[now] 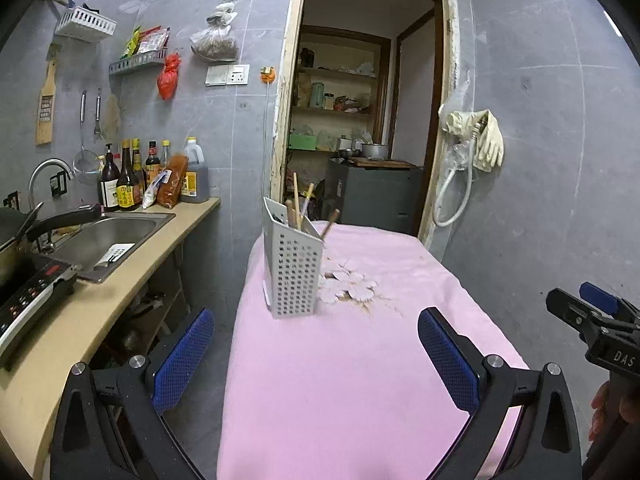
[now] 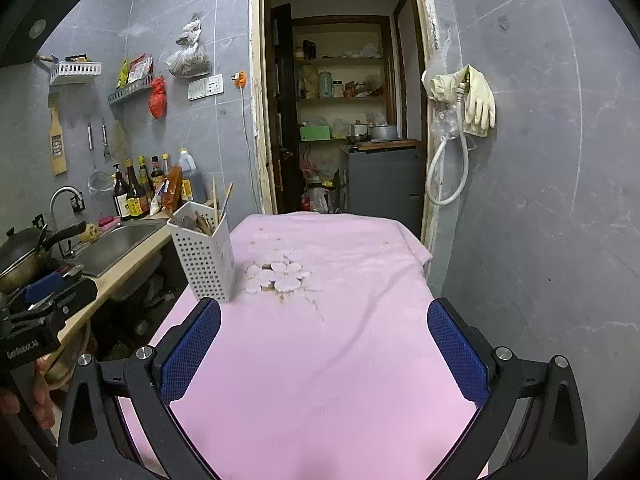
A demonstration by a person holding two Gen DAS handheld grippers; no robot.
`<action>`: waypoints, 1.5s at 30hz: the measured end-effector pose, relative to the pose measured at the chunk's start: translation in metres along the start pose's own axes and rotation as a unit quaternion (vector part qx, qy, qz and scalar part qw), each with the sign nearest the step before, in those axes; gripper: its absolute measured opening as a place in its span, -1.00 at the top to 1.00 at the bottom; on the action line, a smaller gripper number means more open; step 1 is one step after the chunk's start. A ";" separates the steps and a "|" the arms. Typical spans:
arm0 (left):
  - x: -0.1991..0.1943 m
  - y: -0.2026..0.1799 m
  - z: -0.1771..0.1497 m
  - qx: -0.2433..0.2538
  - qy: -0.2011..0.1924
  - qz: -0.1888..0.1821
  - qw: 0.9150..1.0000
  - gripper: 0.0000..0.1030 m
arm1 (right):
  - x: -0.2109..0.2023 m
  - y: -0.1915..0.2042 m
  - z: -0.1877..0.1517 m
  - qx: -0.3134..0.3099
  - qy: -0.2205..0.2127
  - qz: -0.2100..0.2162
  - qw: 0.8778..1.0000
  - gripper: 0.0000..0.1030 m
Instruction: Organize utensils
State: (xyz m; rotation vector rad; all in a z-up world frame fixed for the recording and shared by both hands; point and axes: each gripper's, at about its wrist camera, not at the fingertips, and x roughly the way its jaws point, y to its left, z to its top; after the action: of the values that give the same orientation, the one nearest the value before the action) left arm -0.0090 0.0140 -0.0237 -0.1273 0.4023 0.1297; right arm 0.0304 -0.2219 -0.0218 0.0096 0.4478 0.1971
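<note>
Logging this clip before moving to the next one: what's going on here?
A person holds a two-finger gripper in each hand over a table covered with a pink cloth. Both the left gripper and the right gripper are open and hold nothing. A perforated grey utensil holder stands upright on the cloth beside its flower embroidery, with chopsticks and other utensils already inside. No loose utensils show on the cloth, so the sorting looks finished or paused.

Left view: from my left gripper point(image 1: 316, 356), low over the table point(image 1: 340, 400), facing the doorway point(image 1: 360, 100).
Right view: from my right gripper point(image 2: 324, 348), same heading, just beside.
Shared: table, caddy point(image 1: 292, 272) point(image 2: 204, 256), doorway, sink point(image 1: 108, 240) point(image 2: 116, 244).
</note>
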 end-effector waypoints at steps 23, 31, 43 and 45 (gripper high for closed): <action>-0.023 -0.010 -0.015 -0.002 -0.002 -0.001 1.000 -0.99 | -0.018 -0.004 -0.014 0.002 0.004 0.018 1.000 -0.97; -0.023 -0.013 -0.015 -0.001 -0.001 -0.001 1.000 -0.99 | -0.017 -0.004 -0.014 0.002 0.007 0.019 1.000 -0.97; -0.023 -0.017 -0.015 0.001 0.000 -0.001 1.000 -0.99 | -0.017 -0.003 -0.016 0.005 0.008 0.020 1.000 -0.97; -0.023 -0.017 -0.015 0.001 0.000 -0.001 1.000 -0.99 | -0.017 -0.003 -0.016 0.005 0.008 0.021 1.000 -0.97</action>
State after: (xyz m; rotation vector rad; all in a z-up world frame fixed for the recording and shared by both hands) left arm -0.0330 -0.0069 -0.0270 -0.1265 0.4021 0.1275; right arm 0.0086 -0.2283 -0.0290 0.0266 0.4646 0.2361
